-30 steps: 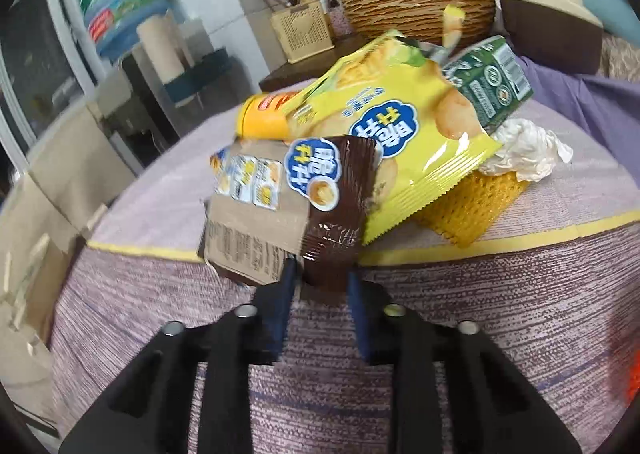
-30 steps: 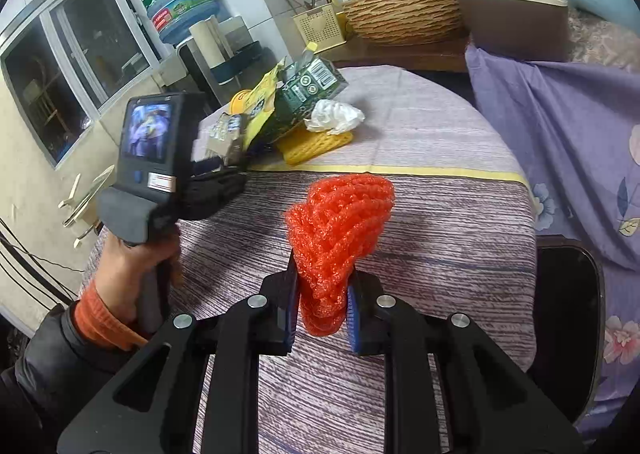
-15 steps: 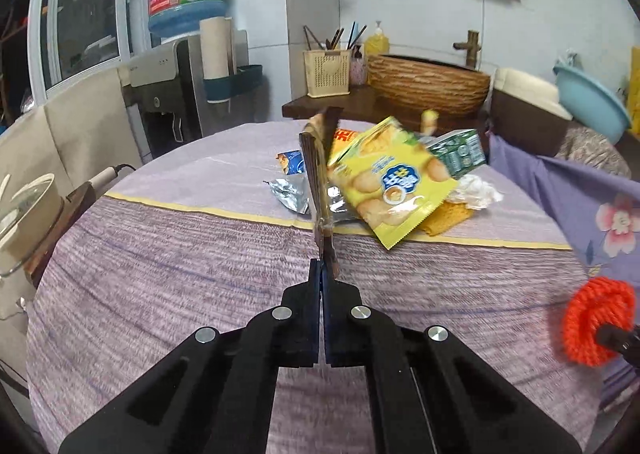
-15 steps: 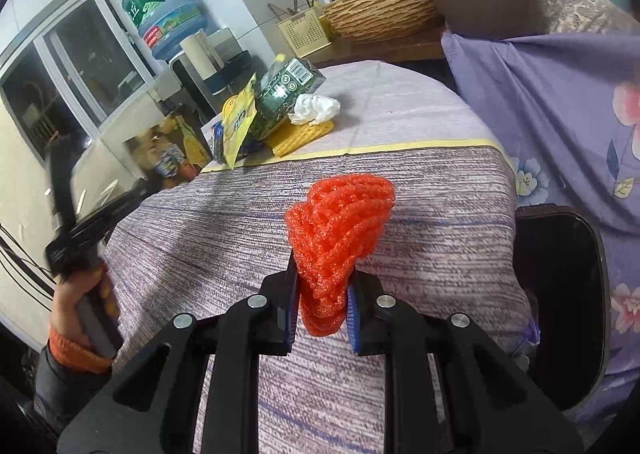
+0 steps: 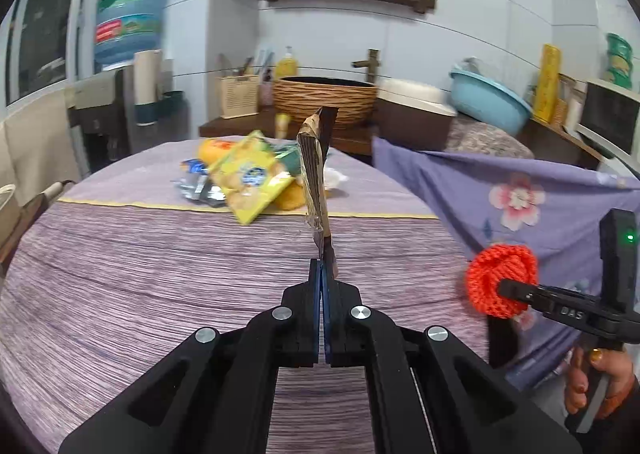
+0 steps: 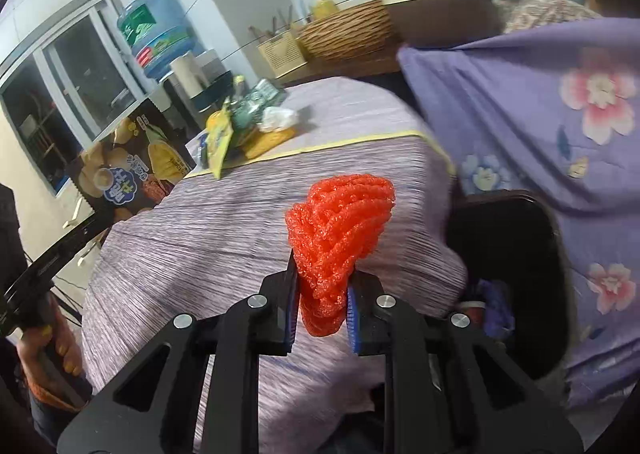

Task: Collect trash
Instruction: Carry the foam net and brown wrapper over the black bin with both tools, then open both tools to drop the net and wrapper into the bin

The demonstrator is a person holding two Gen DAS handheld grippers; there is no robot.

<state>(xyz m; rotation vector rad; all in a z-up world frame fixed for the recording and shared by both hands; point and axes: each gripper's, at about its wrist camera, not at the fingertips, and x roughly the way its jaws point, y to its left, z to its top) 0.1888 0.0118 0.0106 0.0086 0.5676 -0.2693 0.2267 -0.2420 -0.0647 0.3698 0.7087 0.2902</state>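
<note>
My left gripper [image 5: 322, 274] is shut on a brown snack wrapper [image 5: 316, 178], held edge-on above the purple table [image 5: 160, 274]; the wrapper's printed face also shows in the right wrist view [image 6: 136, 170]. My right gripper [image 6: 322, 294] is shut on an orange foam net [image 6: 340, 230], held at the table's right edge near a black bin [image 6: 516, 254]. The net also shows in the left wrist view [image 5: 500, 280]. A pile of trash lies at the far side: a yellow chip bag [image 5: 252, 178], a silver wrapper [image 5: 196, 190], a green carton [image 6: 256, 98], a white tissue [image 6: 278, 118].
A purple floral cloth [image 5: 520, 190] hangs right of the table. Behind are a wicker basket [image 5: 324, 98], a blue basin [image 5: 488, 102], a utensil holder [image 5: 236, 94] and a water dispenser [image 5: 128, 14]. A yellow stripe [image 5: 140, 204] crosses the tablecloth.
My left gripper lifted the brown wrapper off the pile and drew back toward the near side, swinging right. My right gripper carried the orange net right, toward the black bin.
</note>
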